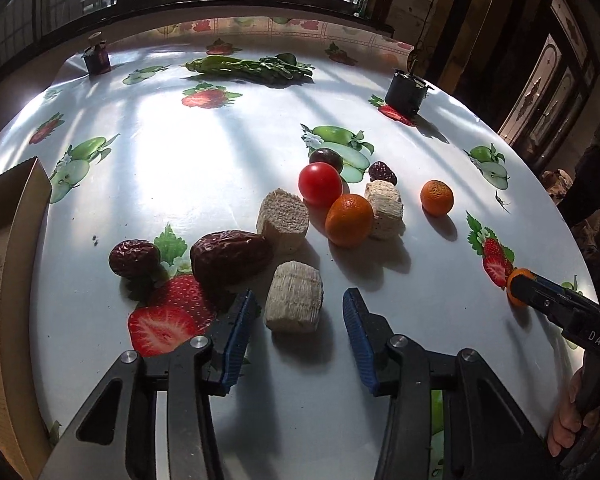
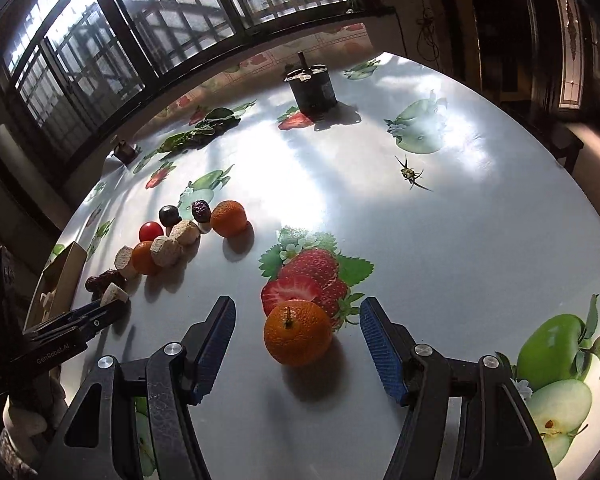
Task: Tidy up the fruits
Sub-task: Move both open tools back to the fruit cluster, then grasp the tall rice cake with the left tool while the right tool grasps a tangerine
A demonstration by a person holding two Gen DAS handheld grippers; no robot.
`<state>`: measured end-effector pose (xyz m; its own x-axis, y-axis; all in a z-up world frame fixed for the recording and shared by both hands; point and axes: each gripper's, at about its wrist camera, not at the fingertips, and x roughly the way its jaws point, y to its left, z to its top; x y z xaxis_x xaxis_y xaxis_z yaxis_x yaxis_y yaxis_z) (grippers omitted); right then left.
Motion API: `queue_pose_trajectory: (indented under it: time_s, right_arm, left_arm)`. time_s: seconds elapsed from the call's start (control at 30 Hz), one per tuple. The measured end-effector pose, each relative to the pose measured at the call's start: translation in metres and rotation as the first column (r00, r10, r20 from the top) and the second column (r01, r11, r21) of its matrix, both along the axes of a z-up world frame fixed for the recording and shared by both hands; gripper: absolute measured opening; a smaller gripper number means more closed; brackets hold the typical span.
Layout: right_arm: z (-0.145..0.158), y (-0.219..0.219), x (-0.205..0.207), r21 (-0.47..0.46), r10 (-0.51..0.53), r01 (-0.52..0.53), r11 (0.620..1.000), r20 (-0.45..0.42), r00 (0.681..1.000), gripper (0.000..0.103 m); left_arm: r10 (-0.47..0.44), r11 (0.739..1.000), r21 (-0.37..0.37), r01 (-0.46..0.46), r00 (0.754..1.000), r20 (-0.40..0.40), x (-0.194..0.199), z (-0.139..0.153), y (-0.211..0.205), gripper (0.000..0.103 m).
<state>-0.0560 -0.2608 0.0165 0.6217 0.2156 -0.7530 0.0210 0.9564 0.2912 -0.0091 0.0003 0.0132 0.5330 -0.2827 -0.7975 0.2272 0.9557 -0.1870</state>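
Observation:
My left gripper (image 1: 298, 312) is open, its jaws on either side of a beige rough cylinder chunk (image 1: 295, 297) on the table. Close by lie a large red date (image 1: 230, 256), a smaller date (image 1: 134, 258), more beige chunks (image 1: 283, 220), a cherry tomato (image 1: 320, 183), two mandarins (image 1: 349, 220) (image 1: 437, 197) and a dark plum (image 1: 326, 158). My right gripper (image 2: 298, 330) is open around a mandarin (image 2: 298, 332) resting on the table; it also shows at the right of the left wrist view (image 1: 518, 284).
A cardboard box (image 1: 8, 240) with a beige piece inside stands at the left edge. Leafy greens (image 1: 252, 66) lie at the back. Two dark cylinders (image 1: 406, 92) (image 1: 97, 58) stand near the far edge. The round table (image 2: 420, 260) has a fruit-print cloth.

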Motion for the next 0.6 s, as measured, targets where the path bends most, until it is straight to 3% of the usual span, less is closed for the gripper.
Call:
queue_pose_trajectory:
  time_s: [0.07, 0.1, 0.2, 0.27, 0.5, 0.6]
  right_arm:
    - [-0.001, 0.007, 0.0, -0.047, 0.011, -0.011, 0.999, 0.001, 1.0, 0.068]
    - [-0.002, 0.01, -0.001, -0.058, 0.018, -0.018, 0.998, 0.0, 1.0, 0.063]
    - [-0.003, 0.014, -0.002, -0.112, 0.016, -0.016, 0.994, 0.003, 1.0, 0.044]
    - [-0.002, 0.013, -0.002, -0.128, 0.007, -0.006, 0.992, 0.006, 1.0, 0.038]
    - [0.001, 0.018, -0.006, -0.163, -0.012, 0.017, 0.987, 0.032, 0.999, 0.037]
    - [0.003, 0.017, -0.01, -0.128, -0.04, 0.042, 0.991, 0.014, 0.999, 0.037]
  left_arm:
    - [0.005, 1.0, 0.005, -0.005, 1.0, 0.009, 0.0, 0.0, 0.0, 0.039]
    - [0.007, 1.0, 0.021, -0.007, 1.0, 0.014, -0.001, -0.001, -0.001, 0.027]
    - [0.012, 1.0, 0.019, -0.013, 1.0, 0.016, -0.005, 0.001, 0.001, 0.027]
    - [0.022, 1.0, -0.002, -0.022, 1.0, 0.013, -0.009, 0.005, 0.005, 0.027]
    - [0.031, 0.994, -0.109, -0.026, 0.998, 0.049, -0.038, 0.045, 0.041, 0.027]
    - [0.03, 0.991, -0.133, -0.017, 0.995, 0.095, -0.056, 0.067, 0.069, 0.027]
